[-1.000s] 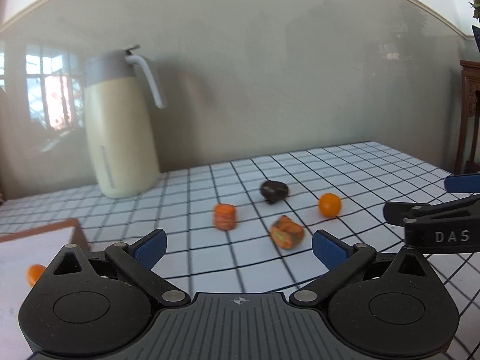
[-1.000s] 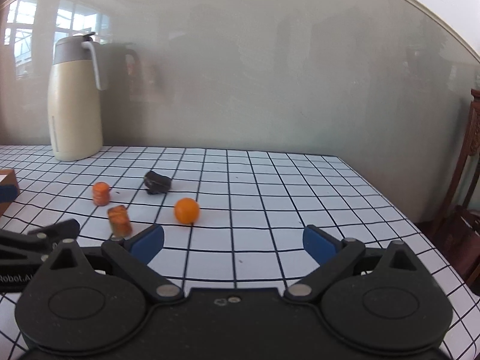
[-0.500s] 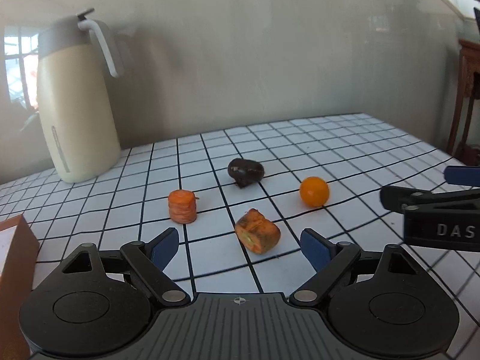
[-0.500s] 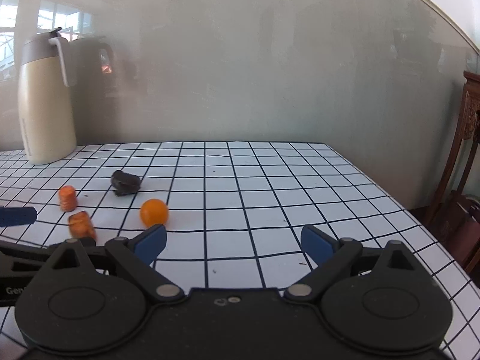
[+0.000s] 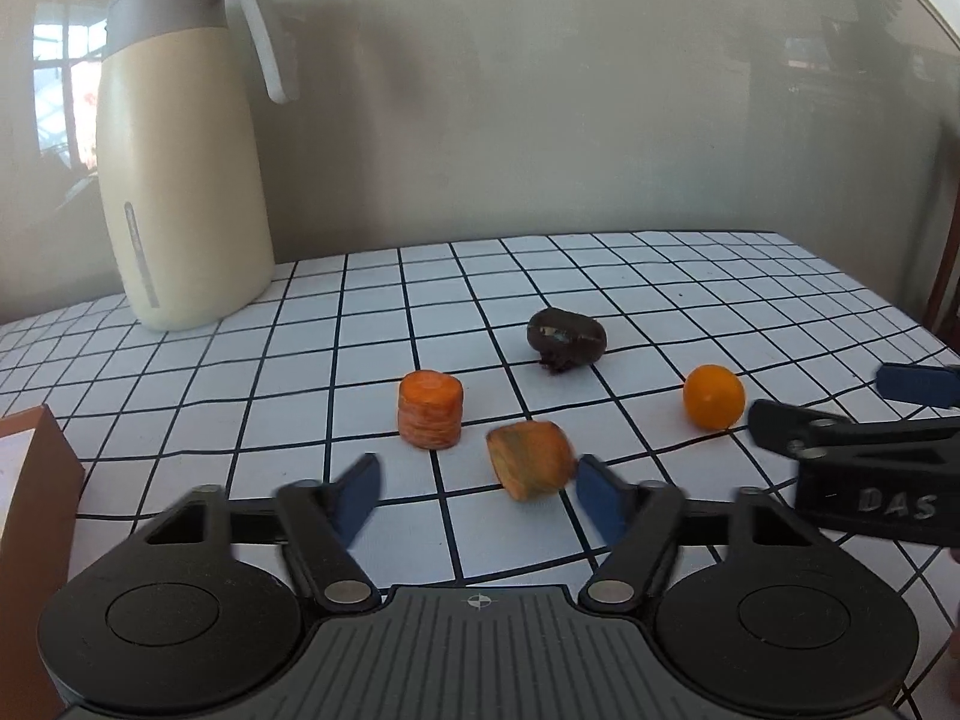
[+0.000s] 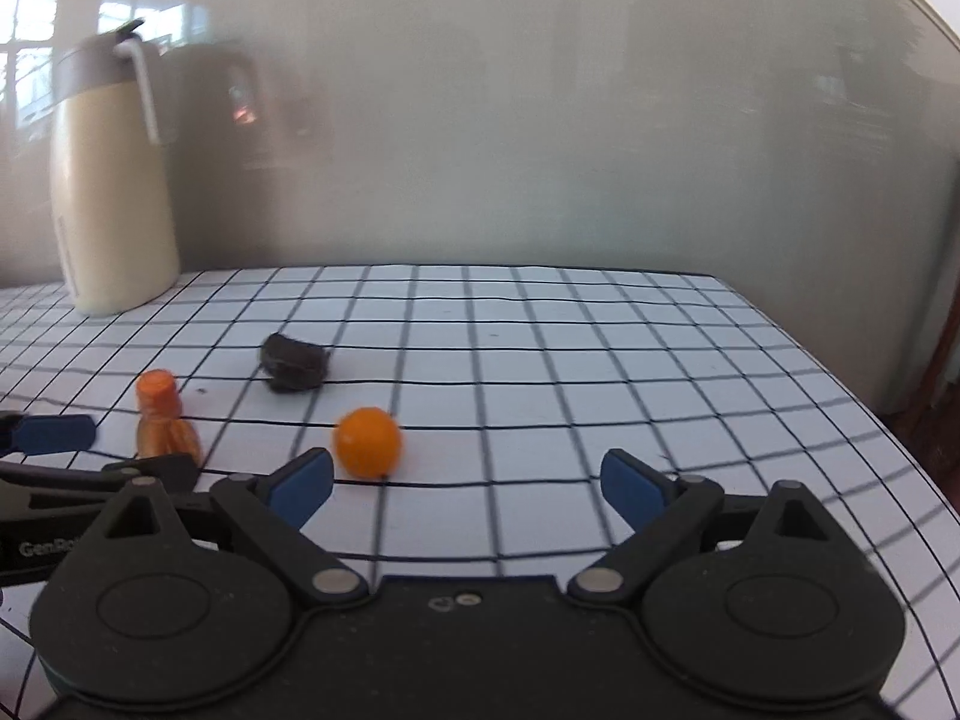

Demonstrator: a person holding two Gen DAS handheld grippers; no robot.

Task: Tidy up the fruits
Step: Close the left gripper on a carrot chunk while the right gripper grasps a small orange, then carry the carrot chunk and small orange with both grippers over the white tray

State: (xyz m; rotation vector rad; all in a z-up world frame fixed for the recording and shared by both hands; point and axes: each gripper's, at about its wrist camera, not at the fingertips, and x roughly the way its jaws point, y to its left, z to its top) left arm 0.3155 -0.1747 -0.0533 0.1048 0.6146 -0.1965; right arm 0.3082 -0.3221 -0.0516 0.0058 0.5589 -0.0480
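Note:
Four pieces lie on the checked tablecloth (image 5: 690,276): a round carrot slice stack (image 5: 429,417), an orange-green chunk (image 5: 530,459), a dark fruit (image 5: 565,338) and a small orange (image 5: 713,396). My left gripper (image 5: 480,495) is low over the cloth and its jaws are closing. The chunk sits just ahead, close by the right fingertip (image 5: 600,498), and nothing presses on it. My right gripper (image 6: 467,489) is wide, its jaws closing slowly with nothing between them. The small orange (image 6: 367,441) lies just ahead of its left fingertip (image 6: 303,485).
A tall cream jug (image 5: 180,180) with a grey lid stands at the back left by the wall. A brown box (image 5: 36,480) edges in at the left. The right gripper (image 5: 846,402) reaches in from the right of the left wrist view. The table's right edge (image 6: 840,384) drops off.
Both grippers have moved forward and slightly down towards the fruit. The left jaws have narrowed by about half. The box has slid towards the left edge of the left wrist view.

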